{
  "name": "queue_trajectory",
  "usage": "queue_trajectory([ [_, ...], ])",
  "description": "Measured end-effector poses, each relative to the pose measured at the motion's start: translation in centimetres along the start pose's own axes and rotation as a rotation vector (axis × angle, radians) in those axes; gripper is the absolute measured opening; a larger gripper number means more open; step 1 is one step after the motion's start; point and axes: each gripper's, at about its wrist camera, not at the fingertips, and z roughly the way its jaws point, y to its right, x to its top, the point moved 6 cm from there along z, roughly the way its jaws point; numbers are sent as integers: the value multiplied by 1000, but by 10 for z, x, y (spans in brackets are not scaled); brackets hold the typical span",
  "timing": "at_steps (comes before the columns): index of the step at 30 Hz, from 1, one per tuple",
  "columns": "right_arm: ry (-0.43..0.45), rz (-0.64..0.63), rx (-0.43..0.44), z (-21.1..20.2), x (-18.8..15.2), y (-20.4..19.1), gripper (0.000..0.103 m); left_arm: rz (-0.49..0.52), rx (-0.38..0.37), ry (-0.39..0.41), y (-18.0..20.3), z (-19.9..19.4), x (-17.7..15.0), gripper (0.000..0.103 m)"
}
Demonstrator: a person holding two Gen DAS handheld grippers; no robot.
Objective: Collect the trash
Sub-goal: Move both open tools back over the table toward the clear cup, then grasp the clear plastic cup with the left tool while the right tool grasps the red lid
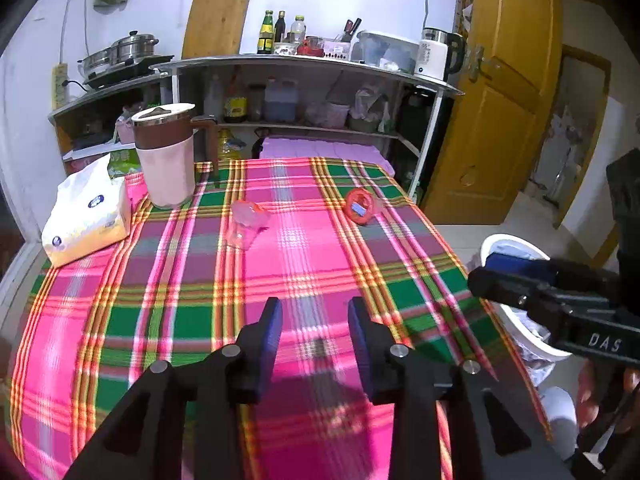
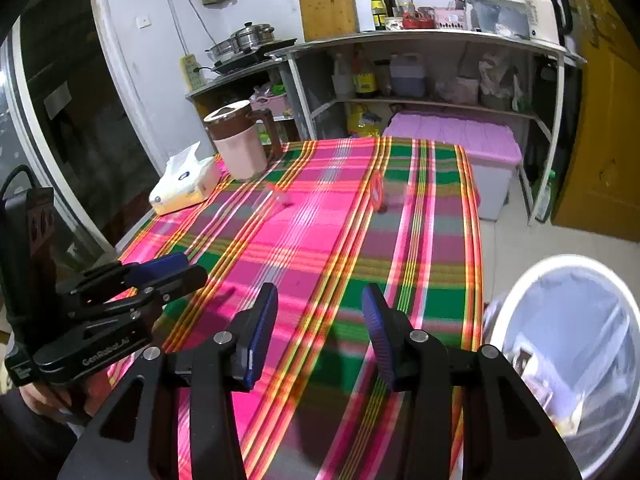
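Plaid cloth, pink and green, is covering the worktop [image 1: 304, 264], and I'm seeing two pieces of trash lying on it toward the far half: a clear crumpled plastic cup [image 1: 246, 224] near the middle and a red-orange round piece [image 1: 360, 206] to its right, well apart from each other. I'm holding the left tongs [image 1: 314, 332] above the near part of the cloth, parted wide, nothing between the pads. Right tongs [image 2: 320, 328] are also gaping and gripping nothing, hovering at the near right side of the worktop. White bin [image 2: 560, 360] with a liner is sitting on the floor just off the right edge, close to the right tongs. Brown-and-pink jug [image 1: 166, 152] and tissue pack [image 1: 88, 216] are standing at the far left corner; not trash as far as I can judge, so I'm leaving them alone. My read on the cup: thin, very light, already crushed, slick, likely to skate on the cloth or spring out if pinched at a rounded part. I'm planning to close across a flattened fold or the rim. The red piece looks stiffer; it's motion-blurred in the right view, so I can't tell what it is. Pinching across its edge looks safest.
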Motion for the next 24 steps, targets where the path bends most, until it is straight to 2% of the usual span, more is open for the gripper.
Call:
queue_trajectory([
  [5, 7, -13, 2, 20, 22, 7, 49, 5, 3, -16, -18, 24, 16, 37],
  [9, 3, -13, -13, 40, 37, 21, 61, 11, 15, -19, -31, 44, 29, 42],
  [13, -32, -15, -43, 69, 49, 41, 61, 15, 32, -32, -43, 68, 39, 43],
  [24, -85, 7, -41, 133, 72, 77, 61, -4, 33, -79, -72, 127, 56, 45],
])
